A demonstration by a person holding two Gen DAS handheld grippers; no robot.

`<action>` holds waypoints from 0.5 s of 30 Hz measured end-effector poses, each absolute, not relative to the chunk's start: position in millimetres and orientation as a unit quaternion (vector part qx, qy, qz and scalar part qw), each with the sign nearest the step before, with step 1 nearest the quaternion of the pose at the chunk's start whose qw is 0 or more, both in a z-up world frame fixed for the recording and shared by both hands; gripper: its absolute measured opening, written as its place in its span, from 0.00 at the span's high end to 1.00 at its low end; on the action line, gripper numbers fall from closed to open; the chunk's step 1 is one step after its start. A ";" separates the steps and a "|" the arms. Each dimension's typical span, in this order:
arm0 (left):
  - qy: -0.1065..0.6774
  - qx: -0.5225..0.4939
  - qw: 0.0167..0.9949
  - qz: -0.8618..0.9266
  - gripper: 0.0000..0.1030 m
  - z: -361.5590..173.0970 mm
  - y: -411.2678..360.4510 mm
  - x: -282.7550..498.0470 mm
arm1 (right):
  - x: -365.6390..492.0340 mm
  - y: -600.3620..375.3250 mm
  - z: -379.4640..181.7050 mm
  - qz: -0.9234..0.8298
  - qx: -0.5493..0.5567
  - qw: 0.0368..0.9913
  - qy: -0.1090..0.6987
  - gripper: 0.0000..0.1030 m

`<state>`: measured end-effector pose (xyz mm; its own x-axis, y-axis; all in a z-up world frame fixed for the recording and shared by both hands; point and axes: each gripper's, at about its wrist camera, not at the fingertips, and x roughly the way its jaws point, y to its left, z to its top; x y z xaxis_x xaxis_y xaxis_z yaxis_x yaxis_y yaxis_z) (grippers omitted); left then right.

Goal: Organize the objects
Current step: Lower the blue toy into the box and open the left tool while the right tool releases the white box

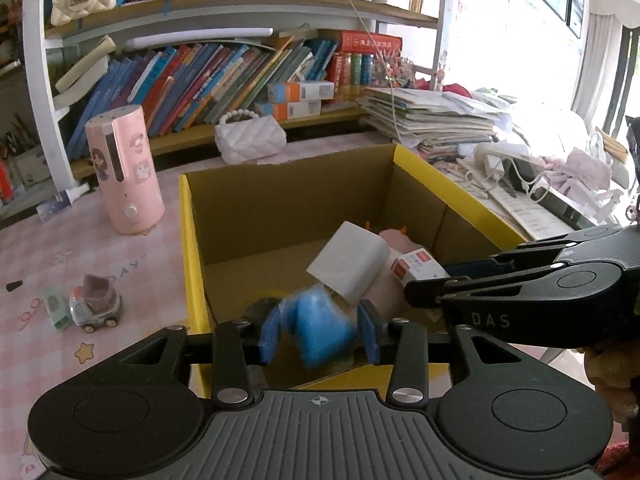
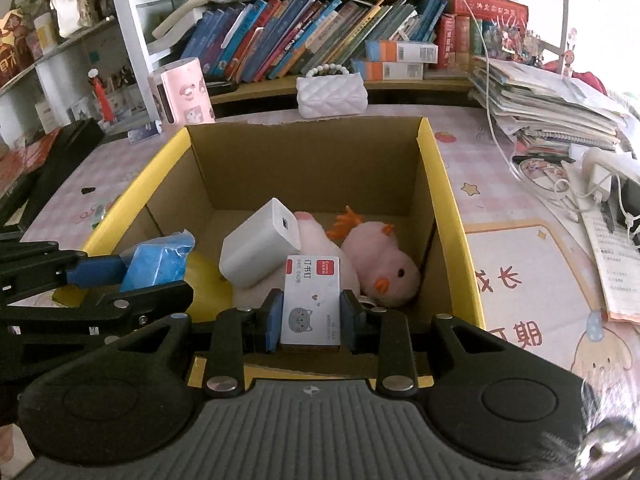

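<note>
A yellow-rimmed cardboard box (image 1: pixel 192 240) (image 2: pixel 452 208) stands on the pink table. Inside lie a white charger block (image 1: pixel 352 262) (image 2: pixel 260 246) and a pink plush chick (image 2: pixel 384 262). My left gripper (image 1: pixel 320 332) is over the box's near left part, and a blue wrapped packet (image 1: pixel 320 330) (image 2: pixel 158 260) sits blurred between its fingers, which look slightly apart from it. My right gripper (image 2: pixel 311 320) is shut on a small white staples box (image 2: pixel 311 308) (image 1: pixel 418 268), held above the box's near edge beside the left gripper.
On the table left of the box stand a pink cylinder humidifier (image 1: pixel 126 176), a small toy car (image 1: pixel 94 306) and a green eraser (image 1: pixel 56 308). A white quilted purse (image 1: pixel 250 140) sits behind the box. Stacked papers and chargers (image 1: pixel 440 116) crowd the right. Bookshelves stand behind.
</note>
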<state>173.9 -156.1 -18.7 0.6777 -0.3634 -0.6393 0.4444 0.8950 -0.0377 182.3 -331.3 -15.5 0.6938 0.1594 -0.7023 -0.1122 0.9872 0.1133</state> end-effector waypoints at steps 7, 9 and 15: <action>0.315 0.064 0.922 -0.216 0.31 -12.4 -152.8 163.7 | 171.9 -329.5 -10.6 0.064 0.025 0.927 0.368 0.72; 0.307 0.062 0.924 -0.219 0.31 -9.1 -150.3 158.8 | 168.1 -328.4 -8.3 0.059 0.026 0.930 0.362 0.72; 0.279 0.053 0.934 -0.218 0.26 2.4 -137.5 142.9 | 148.1 -321.2 1.3 0.040 0.025 0.943 0.330 0.67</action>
